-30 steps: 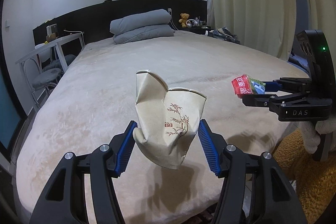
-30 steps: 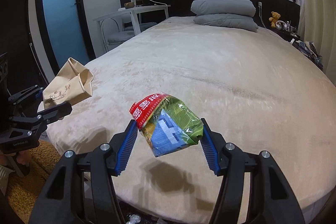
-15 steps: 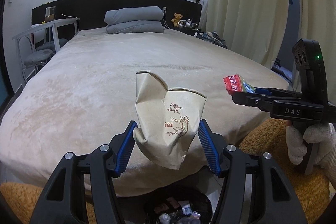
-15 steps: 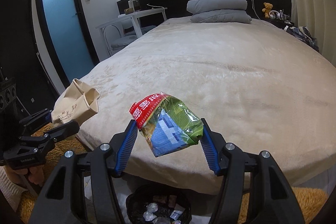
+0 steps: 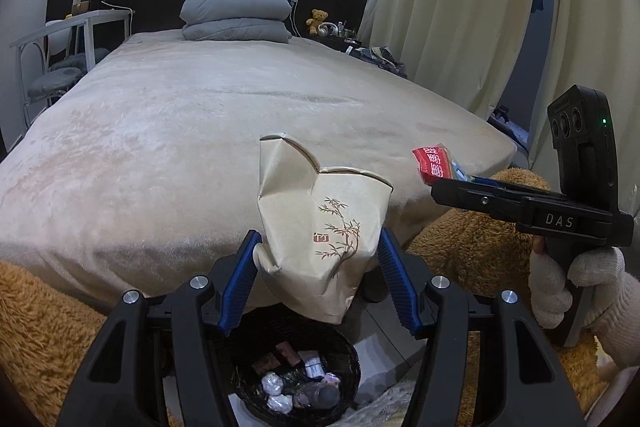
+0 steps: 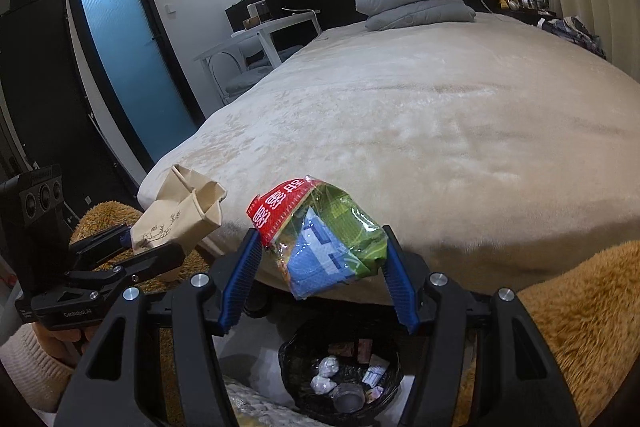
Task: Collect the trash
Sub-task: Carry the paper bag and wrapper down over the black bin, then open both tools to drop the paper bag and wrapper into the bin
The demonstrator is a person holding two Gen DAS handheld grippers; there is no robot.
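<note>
My left gripper is shut on a crumpled beige paper cup with a bamboo print, held just above a black trash bin on the floor at the foot of the bed. My right gripper is shut on a green, blue and red snack wrapper, held above the same bin. The bin holds several bits of trash. The right gripper and wrapper show at the right of the left wrist view; the left gripper and cup show at the left of the right wrist view.
A wide bed with a cream blanket fills the view, grey pillows at its head. An orange shaggy rug lies on both sides of the bin. A white desk and chairs stand left, curtains right.
Both grippers have drawn back from over the bed and dropped lower. The trash bin has come into view beneath them. Each still holds its item.
</note>
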